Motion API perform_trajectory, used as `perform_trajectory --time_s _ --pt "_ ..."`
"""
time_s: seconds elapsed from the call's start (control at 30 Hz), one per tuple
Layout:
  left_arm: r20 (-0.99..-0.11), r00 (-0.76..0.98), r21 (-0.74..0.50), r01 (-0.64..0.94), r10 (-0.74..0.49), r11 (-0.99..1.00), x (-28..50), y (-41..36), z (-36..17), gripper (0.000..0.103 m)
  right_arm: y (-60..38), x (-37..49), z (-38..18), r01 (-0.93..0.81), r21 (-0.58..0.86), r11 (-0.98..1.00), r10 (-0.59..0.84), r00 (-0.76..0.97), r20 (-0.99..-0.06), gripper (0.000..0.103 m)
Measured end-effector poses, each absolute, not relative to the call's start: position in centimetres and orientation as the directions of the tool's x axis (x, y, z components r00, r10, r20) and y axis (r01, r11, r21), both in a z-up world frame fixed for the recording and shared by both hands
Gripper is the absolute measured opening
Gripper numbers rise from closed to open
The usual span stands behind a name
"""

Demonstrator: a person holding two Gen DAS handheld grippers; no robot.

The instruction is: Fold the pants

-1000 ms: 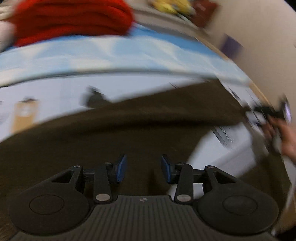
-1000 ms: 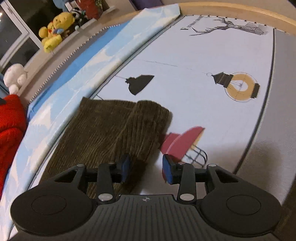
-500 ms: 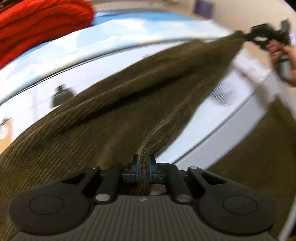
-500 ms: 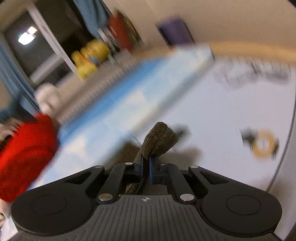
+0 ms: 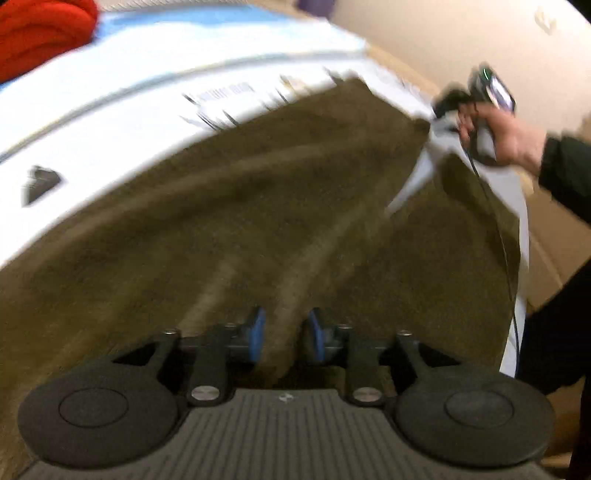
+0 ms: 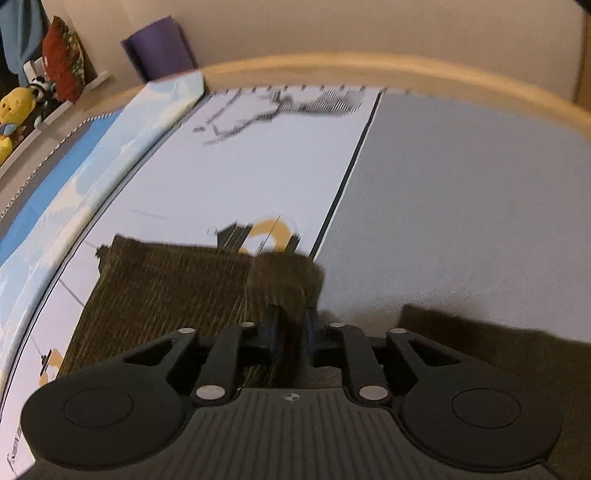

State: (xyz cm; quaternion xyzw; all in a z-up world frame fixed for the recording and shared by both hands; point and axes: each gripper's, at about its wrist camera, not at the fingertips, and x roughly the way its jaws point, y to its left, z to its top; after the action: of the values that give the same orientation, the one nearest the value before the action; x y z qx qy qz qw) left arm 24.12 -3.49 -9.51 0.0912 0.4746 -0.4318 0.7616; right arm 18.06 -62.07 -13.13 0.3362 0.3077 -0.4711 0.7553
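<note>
Brown corduroy pants (image 5: 258, 221) lie spread along the printed white bedsheet (image 5: 110, 122). My left gripper (image 5: 286, 336) hangs just over them. Its jaws are opening, and a raised ridge of the cloth runs between the blue pads without being pinched. In the right wrist view the leg ends (image 6: 166, 288) lie flat on the sheet. My right gripper (image 6: 291, 332) is at their right edge with its jaws opening, and loose cloth sits between the pads. The left wrist view shows the right gripper (image 5: 436, 114) in a hand (image 5: 513, 136) at the far end of the pants.
A red blanket (image 5: 40, 33) is heaped at the far left of the bed. A grey sheet panel (image 6: 461, 203) lies right of the leg ends, with a wooden bed frame (image 6: 332, 66) beyond. More brown cloth (image 6: 498, 354) lies at lower right. Plush toys (image 6: 14, 110) sit on a ledge.
Half a second ago both grippers were shut on the pants and held them stretched above the bed. Now the pants lie on the sheet and both pairs of jaws have parted.
</note>
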Motion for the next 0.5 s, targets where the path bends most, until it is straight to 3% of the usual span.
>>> perform_trajectory --time_s 0.1,0.2,0.3,0.43,0.5 --pt "-0.772 0.333 -0.266 0.603 -0.54 0.752 26.4 1.9 -7.9 0.042 -60.9 17.9 -10.6 0.892 0.232 0.387 -0.524 0.42 -0.741 0.028" --pt "-0.762 0.531 -0.199 0.352 -0.37 0.915 28.3 9.2 -7.4 0.059 -59.1 17.9 -7.6 0.823 0.253 0.508 -0.515 0.526 -0.677 0.028" --pt "-0.77 0.606 -0.166 0.11 -0.198 0.98 29.1 16.1 -8.1 0.075 -56.4 17.7 -4.1 0.703 0.28 0.654 -0.449 0.659 -0.603 0.028" --pt "-0.813 0.579 -0.152 -0.126 -0.052 0.98 29.1 22.5 -10.1 0.075 -51.8 15.8 0.6 0.518 0.253 0.817 -0.344 0.791 -0.505 0.028" --pt "-0.832 0.553 -0.172 -0.178 -0.046 0.969 29.0 24.4 -11.2 0.075 -50.0 14.5 2.4 0.451 0.252 0.856 -0.294 0.827 -0.479 0.031"
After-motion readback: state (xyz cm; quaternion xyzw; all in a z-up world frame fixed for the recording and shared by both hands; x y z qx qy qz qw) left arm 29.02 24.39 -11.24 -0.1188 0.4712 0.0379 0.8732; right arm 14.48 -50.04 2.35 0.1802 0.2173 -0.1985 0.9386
